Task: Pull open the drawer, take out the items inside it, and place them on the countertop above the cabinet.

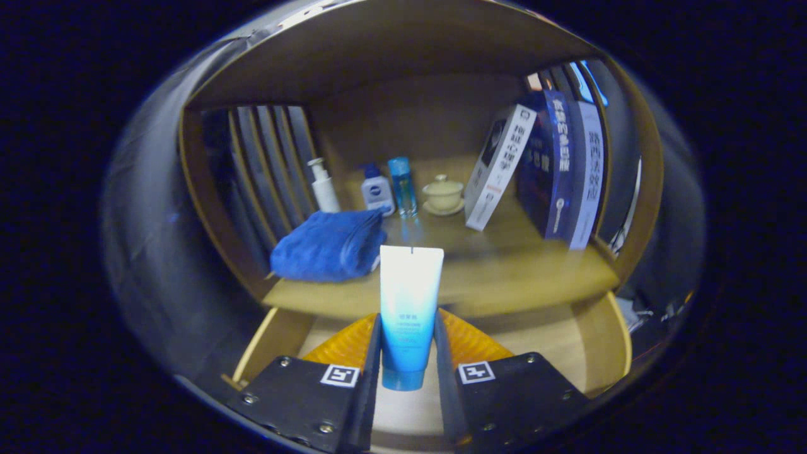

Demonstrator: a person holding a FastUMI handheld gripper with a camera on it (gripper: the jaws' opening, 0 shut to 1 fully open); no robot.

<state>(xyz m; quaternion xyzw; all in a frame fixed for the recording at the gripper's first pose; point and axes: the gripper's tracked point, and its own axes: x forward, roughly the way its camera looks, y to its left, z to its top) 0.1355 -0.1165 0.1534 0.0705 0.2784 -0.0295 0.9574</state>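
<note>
Your hand-held gripper (408, 353), clamped on the lower body of one tube (410, 302), cap down, above the open drawer (599, 353) and before the counter (504, 277): light, soft-walled, likely slippery, so grip gently near the cap.

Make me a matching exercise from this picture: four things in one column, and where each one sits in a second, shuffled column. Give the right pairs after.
Things:
1. tube
2. blue towel
3. lidded cup
4. white book

Places:
A. leaning against the dark blue books
B. on a saucer, between the clear blue bottle and the books
C. held between the gripper fingers, above the open drawer
D. folded on the countertop, in front of the pump bottle

Pairs: 1-C, 2-D, 3-B, 4-A
</note>
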